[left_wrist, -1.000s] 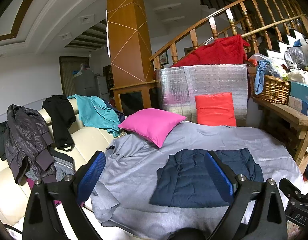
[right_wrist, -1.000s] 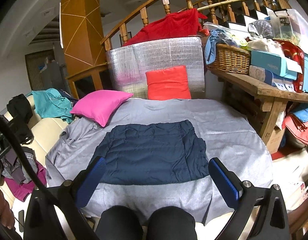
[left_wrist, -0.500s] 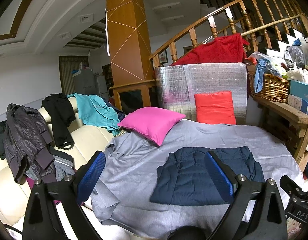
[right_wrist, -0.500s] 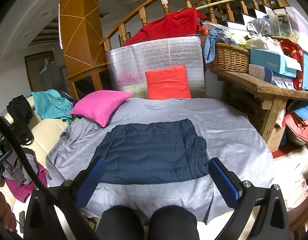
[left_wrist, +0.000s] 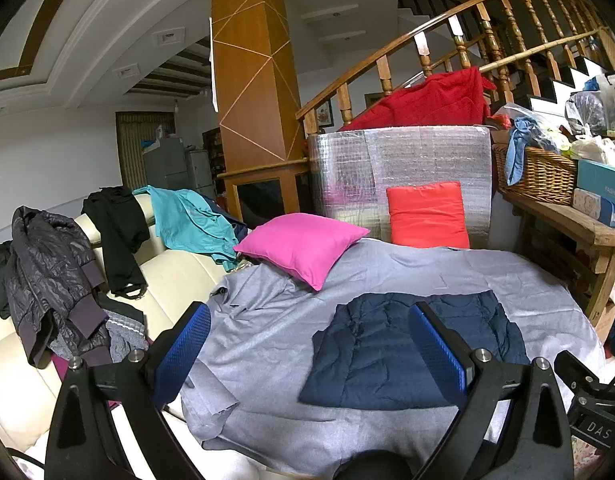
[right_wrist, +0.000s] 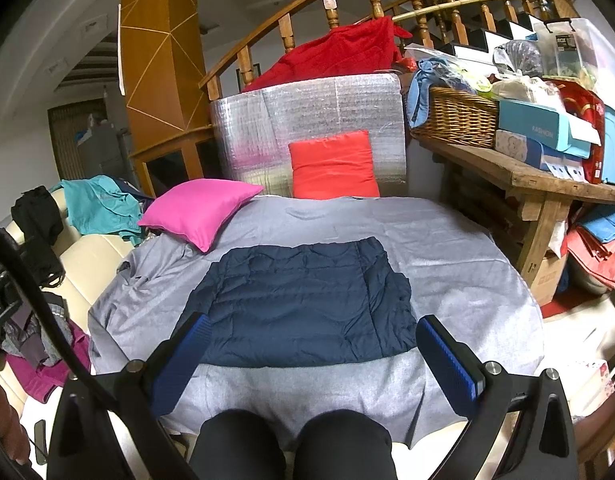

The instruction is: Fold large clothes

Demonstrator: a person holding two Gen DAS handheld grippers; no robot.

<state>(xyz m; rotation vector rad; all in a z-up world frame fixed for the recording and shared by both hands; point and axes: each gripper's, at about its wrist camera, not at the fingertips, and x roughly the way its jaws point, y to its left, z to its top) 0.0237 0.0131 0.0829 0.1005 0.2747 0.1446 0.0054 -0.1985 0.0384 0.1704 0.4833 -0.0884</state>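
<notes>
"DAS" on black mount (left_wrist: 597, 432) | "FASHION" on teal box (left_wrist: 601, 188)

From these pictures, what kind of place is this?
Most likely a lived-in home, a living room by a staircase: a wooden stair railing, a cream sofa draped with clothes, and a fridge in a back room.

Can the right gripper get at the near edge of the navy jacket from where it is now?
Probably yes. The right gripper is open and empty, and the navy jacket lies flat on the grey sheet directly ahead, with nothing between them. The pink pillow sits off to the side.
</notes>
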